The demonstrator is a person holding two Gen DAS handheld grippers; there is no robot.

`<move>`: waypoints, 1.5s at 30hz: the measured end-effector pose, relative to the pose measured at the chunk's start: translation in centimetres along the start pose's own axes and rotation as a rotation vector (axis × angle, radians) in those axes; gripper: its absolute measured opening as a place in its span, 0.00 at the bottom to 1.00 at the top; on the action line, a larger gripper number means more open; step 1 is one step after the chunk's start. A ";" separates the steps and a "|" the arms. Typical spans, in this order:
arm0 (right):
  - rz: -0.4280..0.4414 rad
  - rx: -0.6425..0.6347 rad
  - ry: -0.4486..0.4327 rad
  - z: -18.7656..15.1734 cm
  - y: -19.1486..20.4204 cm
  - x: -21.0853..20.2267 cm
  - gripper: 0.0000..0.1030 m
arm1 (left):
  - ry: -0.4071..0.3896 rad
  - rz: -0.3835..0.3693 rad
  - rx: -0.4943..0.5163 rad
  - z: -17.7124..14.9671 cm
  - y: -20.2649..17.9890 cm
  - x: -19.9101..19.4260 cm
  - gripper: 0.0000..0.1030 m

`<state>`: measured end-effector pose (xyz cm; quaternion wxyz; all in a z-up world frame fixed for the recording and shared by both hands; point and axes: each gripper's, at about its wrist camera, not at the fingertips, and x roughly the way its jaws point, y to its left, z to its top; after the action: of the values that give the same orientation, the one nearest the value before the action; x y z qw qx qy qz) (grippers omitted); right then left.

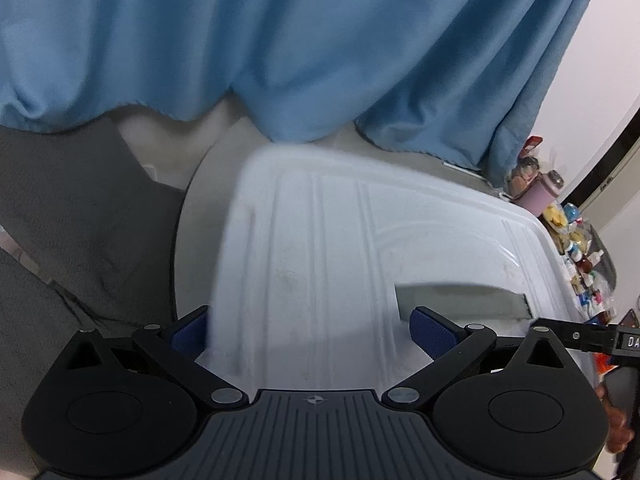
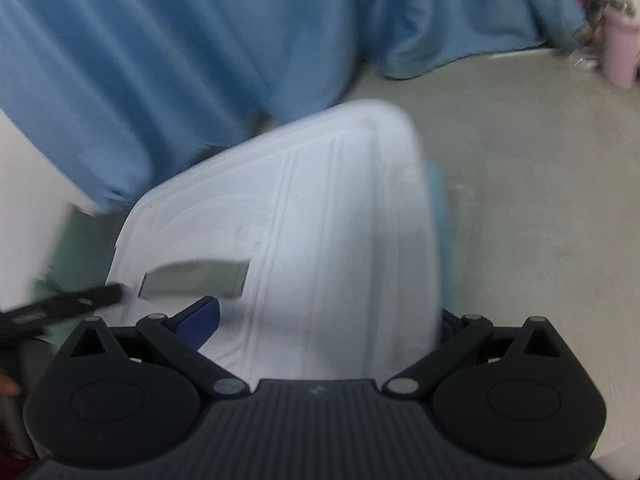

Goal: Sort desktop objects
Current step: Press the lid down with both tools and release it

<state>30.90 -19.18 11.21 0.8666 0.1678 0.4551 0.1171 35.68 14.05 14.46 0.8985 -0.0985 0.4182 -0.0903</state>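
Note:
A large white plastic lid (image 1: pixel 328 240) with ribs and a rectangular handle slot (image 1: pixel 460 300) fills both views, tilted and blurred by motion. My left gripper (image 1: pixel 311 332) spans its left part: one blue pad (image 1: pixel 188 332) sits at the lid's left edge, the other at the slot's near corner. My right gripper (image 2: pixel 326 320) spans the lid's (image 2: pixel 340 220) right part between the slot (image 2: pixel 196 278) and the right edge. A pale blue strip (image 2: pixel 438 208) shows under that edge; what it is cannot be told. Each gripper's black arm shows at the side of the other's view.
A blue curtain (image 1: pixel 280 40) hangs close behind the pale round table (image 2: pixel 540 200). A pink bottle (image 1: pixel 540 196) and a heap of small colourful items (image 1: pixel 580 260) lie at the far right. Grey fabric (image 1: pixel 80 220) lies left of the table. A hand (image 1: pixel 616 420) is at the right edge.

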 end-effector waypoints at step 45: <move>-0.153 -0.080 0.018 -0.7 -0.7 1.1 0.84 | 0.047 0.138 0.077 -0.5 0.5 2.9 1.00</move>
<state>30.93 -19.31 9.75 0.8748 0.0970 0.4694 0.0702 37.17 13.80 11.92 0.8957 -0.0329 0.4410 -0.0465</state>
